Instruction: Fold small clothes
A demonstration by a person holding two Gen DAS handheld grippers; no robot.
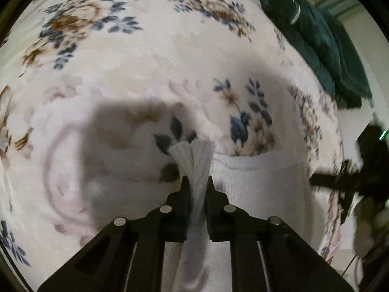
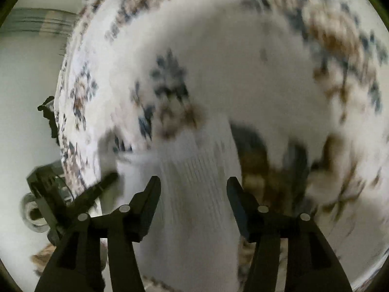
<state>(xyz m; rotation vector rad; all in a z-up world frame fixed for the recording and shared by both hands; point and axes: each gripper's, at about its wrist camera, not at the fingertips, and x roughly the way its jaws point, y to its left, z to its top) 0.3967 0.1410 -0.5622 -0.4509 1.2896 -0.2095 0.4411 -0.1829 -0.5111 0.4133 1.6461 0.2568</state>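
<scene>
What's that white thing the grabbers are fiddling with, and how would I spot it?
Start from the cream floral blanket that fills the view. On it lies a white ribbed sock, plain against the blue and brown flowers. The left gripper pinches one bunched edge of it, unlike the dark green garment at the far corner.

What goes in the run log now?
left gripper: shut on white sock | right gripper: open above sock | surface: floral blanket
</scene>
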